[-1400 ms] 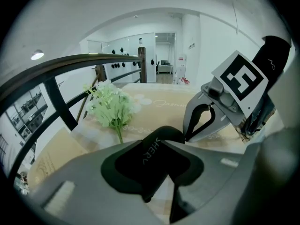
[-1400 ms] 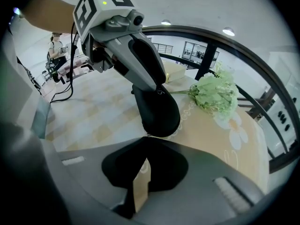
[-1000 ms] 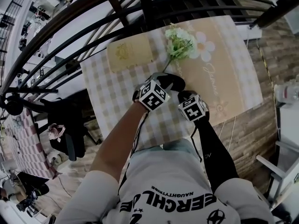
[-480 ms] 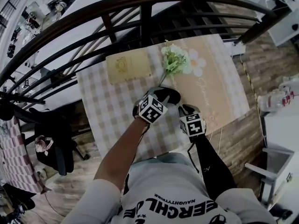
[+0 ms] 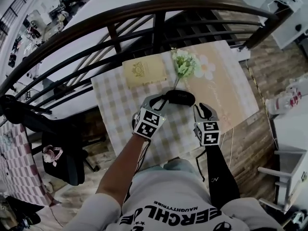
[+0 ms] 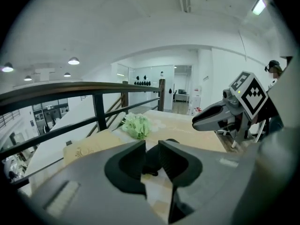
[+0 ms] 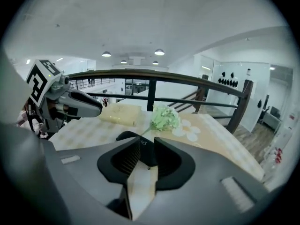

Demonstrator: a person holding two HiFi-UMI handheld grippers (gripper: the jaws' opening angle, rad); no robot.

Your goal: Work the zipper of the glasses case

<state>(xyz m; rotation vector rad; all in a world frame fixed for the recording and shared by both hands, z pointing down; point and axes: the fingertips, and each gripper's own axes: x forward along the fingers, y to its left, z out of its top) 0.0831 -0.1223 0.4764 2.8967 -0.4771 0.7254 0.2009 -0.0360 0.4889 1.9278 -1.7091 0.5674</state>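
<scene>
The black glasses case (image 5: 179,98) lies on the checked cloth just below the flower sprig. My left gripper (image 5: 155,102) sits just left of the case's end; in the left gripper view its jaws (image 6: 152,154) stand a narrow gap apart, with the dark case (image 6: 165,143) showing just beyond them. My right gripper (image 5: 202,109) is off the case's right end. Its jaws (image 7: 147,151) are also slightly apart, the case (image 7: 130,136) lies ahead of them, and nothing is clamped.
A tan book (image 5: 143,71) lies at the back of the table (image 5: 113,109), with a pale green flower sprig (image 5: 184,64) beside it. A dark railing (image 5: 144,13) curves behind the table. A wooden floor drops away at the right.
My left gripper has drawn back from the case, leaving it lying free on the cloth. My right gripper stays off the case's right end. The head view has shifted.
</scene>
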